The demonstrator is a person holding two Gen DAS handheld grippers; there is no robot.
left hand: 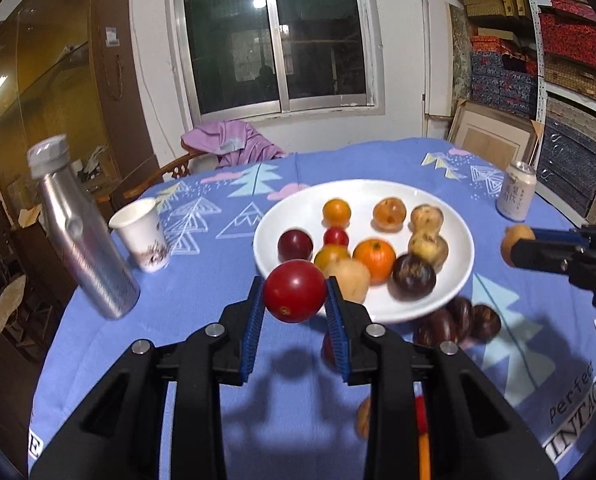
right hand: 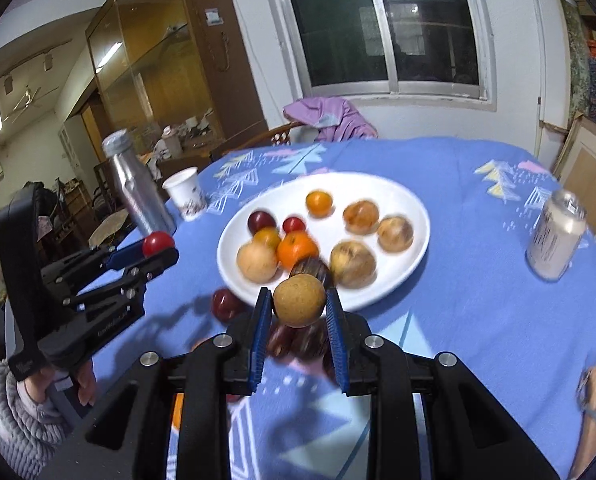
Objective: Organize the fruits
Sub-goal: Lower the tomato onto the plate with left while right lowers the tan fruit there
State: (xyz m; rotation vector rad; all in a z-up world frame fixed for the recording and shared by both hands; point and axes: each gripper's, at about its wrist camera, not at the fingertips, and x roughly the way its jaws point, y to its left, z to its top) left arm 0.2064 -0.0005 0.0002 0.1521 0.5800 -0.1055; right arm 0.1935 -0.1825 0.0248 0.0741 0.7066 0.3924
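A: What does the left tool (left hand: 294, 300) hold?

B: A glossy red fruit (left hand: 295, 291), pinched between its blue pads. It hangs in the air just in front of the near rim of the white plate (left hand: 454, 280).

A: And the right tool (right hand: 298, 307)?

B: Clamped on a round tan-brown fruit (right hand: 299, 300), also lifted just short of the plate's near rim. From the left wrist view it comes in from the right of the plate.

A: What lies on the plate?

B: About ten fruits. An orange one (left hand: 374, 255) sits near the middle, a small red one (left hand: 335, 236) just behind it, a dark purple one (left hand: 413, 276) at the near right, and pale speckled ones (left hand: 428, 245) toward the right rim.

A: Anything off the plate?

B: A few dark red-brown fruits (left hand: 458, 320) lie on the blue cloth of the bench (left hand: 177, 320), touching each other, just beside the plate's near rim.

A: Other things?

B: Left of the plate stand a paper cup (left hand: 141, 234) and a silver bottle (left hand: 82, 236); a can (left hand: 516, 191) stands to its far right.
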